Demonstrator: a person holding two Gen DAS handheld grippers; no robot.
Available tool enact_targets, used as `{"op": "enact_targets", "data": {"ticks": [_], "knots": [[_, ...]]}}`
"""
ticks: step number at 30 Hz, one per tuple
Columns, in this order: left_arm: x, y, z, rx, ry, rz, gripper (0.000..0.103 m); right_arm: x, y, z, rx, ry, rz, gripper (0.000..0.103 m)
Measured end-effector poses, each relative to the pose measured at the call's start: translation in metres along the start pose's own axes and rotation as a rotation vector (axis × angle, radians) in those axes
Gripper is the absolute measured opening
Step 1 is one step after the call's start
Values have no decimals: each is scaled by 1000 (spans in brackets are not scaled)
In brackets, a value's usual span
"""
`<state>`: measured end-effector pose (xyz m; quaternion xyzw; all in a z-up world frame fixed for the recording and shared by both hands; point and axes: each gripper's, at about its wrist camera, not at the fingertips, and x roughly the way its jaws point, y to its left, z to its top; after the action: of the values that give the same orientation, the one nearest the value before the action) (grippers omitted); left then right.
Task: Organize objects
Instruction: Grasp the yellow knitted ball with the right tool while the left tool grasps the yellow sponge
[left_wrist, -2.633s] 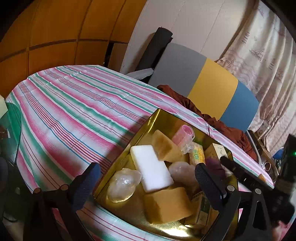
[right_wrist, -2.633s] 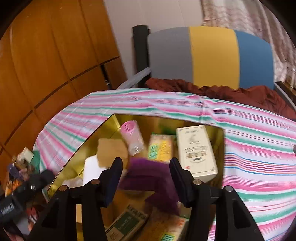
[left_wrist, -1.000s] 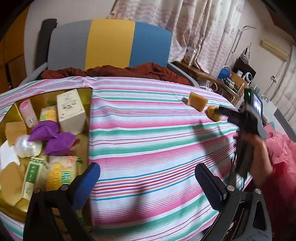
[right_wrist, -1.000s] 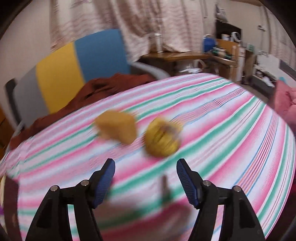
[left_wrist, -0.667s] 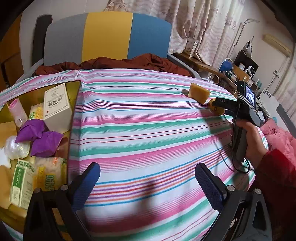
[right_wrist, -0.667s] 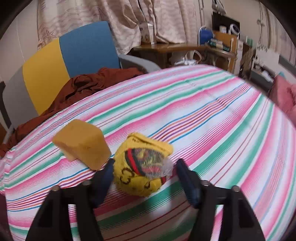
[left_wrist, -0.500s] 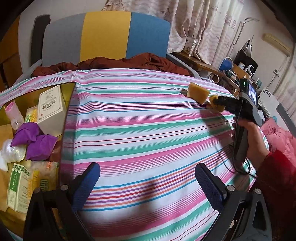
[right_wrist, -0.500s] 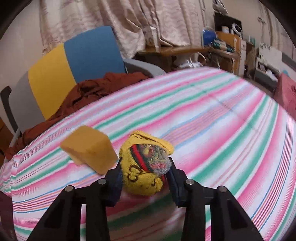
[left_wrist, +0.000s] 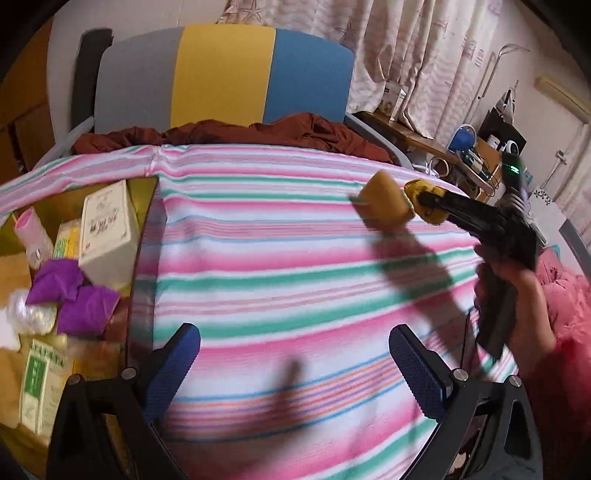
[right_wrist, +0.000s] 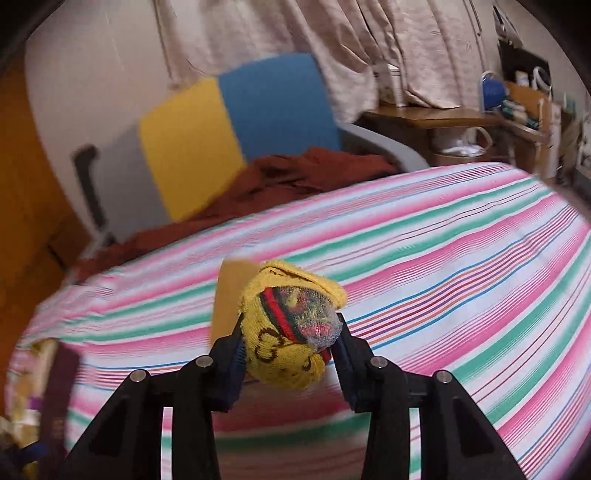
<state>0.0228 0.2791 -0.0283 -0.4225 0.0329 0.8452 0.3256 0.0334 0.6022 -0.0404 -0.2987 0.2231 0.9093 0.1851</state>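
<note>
Right gripper (right_wrist: 290, 345): we pinch the yellow sock ball (right_wrist: 291, 332).
Left gripper (left_wrist: 295, 365): ours, spread wide, holding nothing.
Sponge (left_wrist: 386, 203): at the ball's nine o'clock.

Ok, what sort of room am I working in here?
Probably a lived-in home room: a striped tablecloth, curtains and a cluttered side desk. The right gripper holds a yellow sock bundle.
</note>
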Motion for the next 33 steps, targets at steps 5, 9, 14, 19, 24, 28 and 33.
{"op": "enact_targets", "data": {"ticks": [5,9,14,19,24,28,33], "knots": [[11,-14,24,15,-60,3,103,-14,-7,-16,9,-39,-218,42],[38,-30,51,10,-69,-11,103,-9,-24,-35,50,-6,-311,42],[79,-56,82,-30,-54,-47,103,-23,-27,-42,70,-79,-336,42],[131,-101,114,33,-16,-33,103,-25,-22,-44,49,-105,-407,42],[177,-127,128,37,51,-15,103,-31,-47,-44,161,-135,-442,42],[201,-134,128,71,44,36,98,-27,-59,-43,205,-127,-428,42],[212,-127,119,111,8,24,72,-26,-54,-44,180,-126,-432,42]]}}
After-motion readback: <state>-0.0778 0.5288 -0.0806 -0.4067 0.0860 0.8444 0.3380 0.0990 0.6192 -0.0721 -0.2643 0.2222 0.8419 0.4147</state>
